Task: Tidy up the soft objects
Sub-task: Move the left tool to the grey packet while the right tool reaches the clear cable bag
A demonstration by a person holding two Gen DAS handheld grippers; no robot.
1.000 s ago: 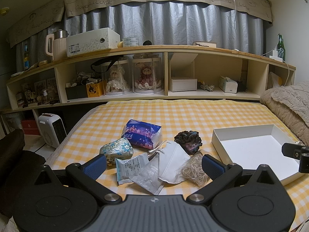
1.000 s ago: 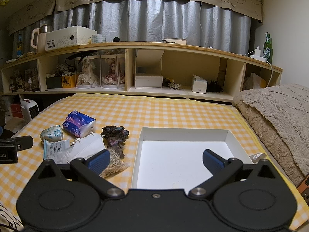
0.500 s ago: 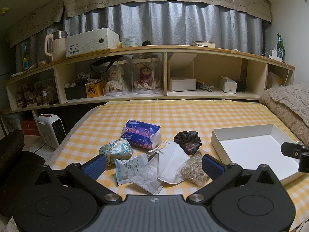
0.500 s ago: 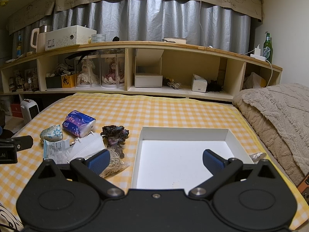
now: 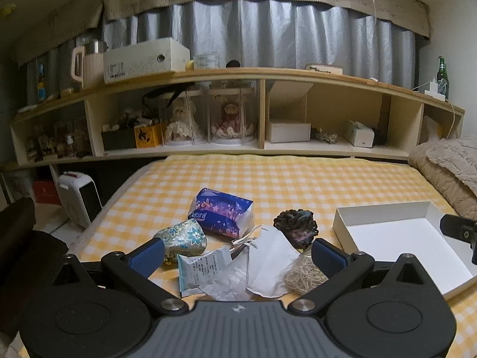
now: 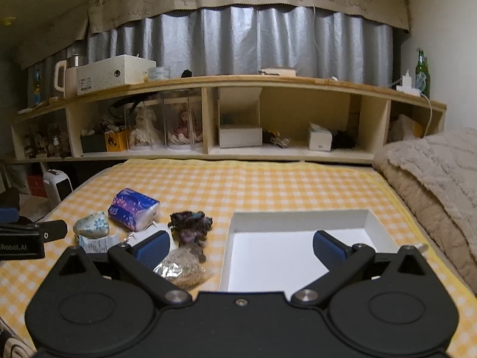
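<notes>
Soft things lie in a cluster on the yellow checked bed: a purple tissue pack (image 5: 222,216), a floral pouch (image 5: 183,238), a white face mask (image 5: 272,261), a printed wrapper (image 5: 198,271), a dark fuzzy scrunchie (image 5: 296,228) and a bag of rubber bands (image 5: 301,273). My left gripper (image 5: 237,258) is open just above the mask and wrapper. An empty white box (image 6: 298,247) lies to the right. My right gripper (image 6: 241,246) is open over the box's left wall. The tissue pack (image 6: 132,211), scrunchie (image 6: 190,228) and rubber bands (image 6: 182,268) also show there.
A long wooden shelf (image 5: 268,149) with doll cases and boxes runs behind the bed. A beige blanket (image 6: 432,179) is piled on the right. A white heater (image 5: 79,198) stands on the floor at the left, past the bed edge.
Both grippers have moved slightly forward and down toward the bed. Neither has taken hold of anything.
</notes>
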